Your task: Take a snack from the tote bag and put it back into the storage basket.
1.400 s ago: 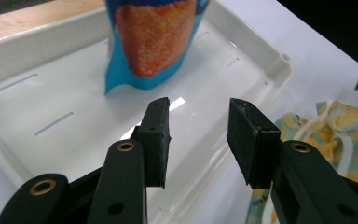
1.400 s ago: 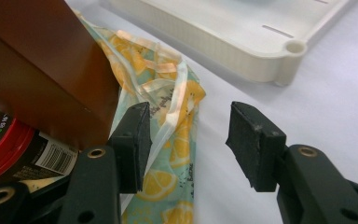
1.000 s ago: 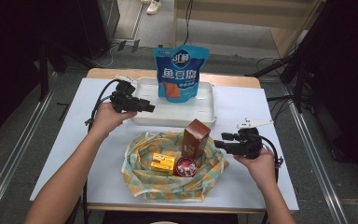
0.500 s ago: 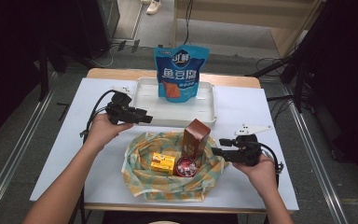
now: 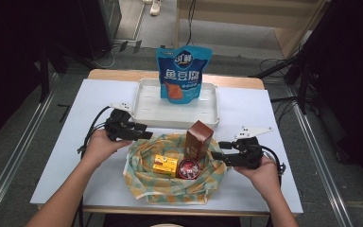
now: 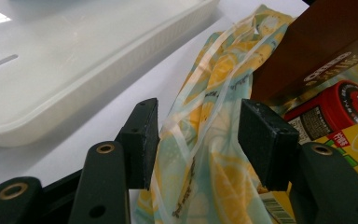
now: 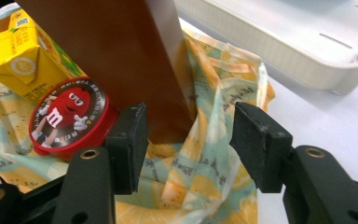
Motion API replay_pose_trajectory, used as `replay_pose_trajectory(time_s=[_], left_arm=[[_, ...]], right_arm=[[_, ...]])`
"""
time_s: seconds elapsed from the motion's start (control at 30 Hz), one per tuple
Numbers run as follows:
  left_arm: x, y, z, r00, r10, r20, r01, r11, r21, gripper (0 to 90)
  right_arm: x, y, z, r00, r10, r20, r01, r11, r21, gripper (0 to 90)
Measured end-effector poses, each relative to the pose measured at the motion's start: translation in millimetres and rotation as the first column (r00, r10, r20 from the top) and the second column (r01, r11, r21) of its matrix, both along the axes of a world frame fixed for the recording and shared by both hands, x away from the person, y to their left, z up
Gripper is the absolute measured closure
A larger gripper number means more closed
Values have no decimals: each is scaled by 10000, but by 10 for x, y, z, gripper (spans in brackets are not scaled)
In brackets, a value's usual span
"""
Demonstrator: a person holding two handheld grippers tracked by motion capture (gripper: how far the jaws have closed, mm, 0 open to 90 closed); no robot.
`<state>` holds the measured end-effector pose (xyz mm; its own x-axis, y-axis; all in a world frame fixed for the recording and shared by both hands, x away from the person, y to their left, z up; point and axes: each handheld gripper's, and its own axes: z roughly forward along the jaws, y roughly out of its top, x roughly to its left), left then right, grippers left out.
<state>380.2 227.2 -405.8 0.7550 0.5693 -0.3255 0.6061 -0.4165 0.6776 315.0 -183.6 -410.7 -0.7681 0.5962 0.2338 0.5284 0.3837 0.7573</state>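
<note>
Both grippers have dropped to the patterned bag [image 5: 172, 182]: left gripper [image 6: 198, 140] and right gripper [image 7: 189, 140] each gape open with a bag edge lying between the fingers. Judgement: push deeper before closing, keeping the brown carton [image 7: 116, 51] outside the pads.

A white worktop [image 5: 66, 156] carries a white tray [image 5: 146, 106] at its far edge and a lemon-print cloth [image 5: 170, 187] by its near edge.
</note>
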Motion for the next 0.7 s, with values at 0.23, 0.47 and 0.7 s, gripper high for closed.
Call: replay_pose_trajectory(time_s=[0.23,0.47,0.7], left_arm=[[-18,119,1,9996,268,-64,-269,9995,-152,477],[-21,180,5,9992,394,-73,-396,9987,-307,470],[-26,148,0,9994,236,-239,-243,9993,-271,460]], right_arm=[[-2,43,47,9998,192,20,-192,9998,3,445],[-29,79,136,9992,376,112,-376,9993,-9,430],[-56,121,170,9970,752,168,-752,9972,4,381]])
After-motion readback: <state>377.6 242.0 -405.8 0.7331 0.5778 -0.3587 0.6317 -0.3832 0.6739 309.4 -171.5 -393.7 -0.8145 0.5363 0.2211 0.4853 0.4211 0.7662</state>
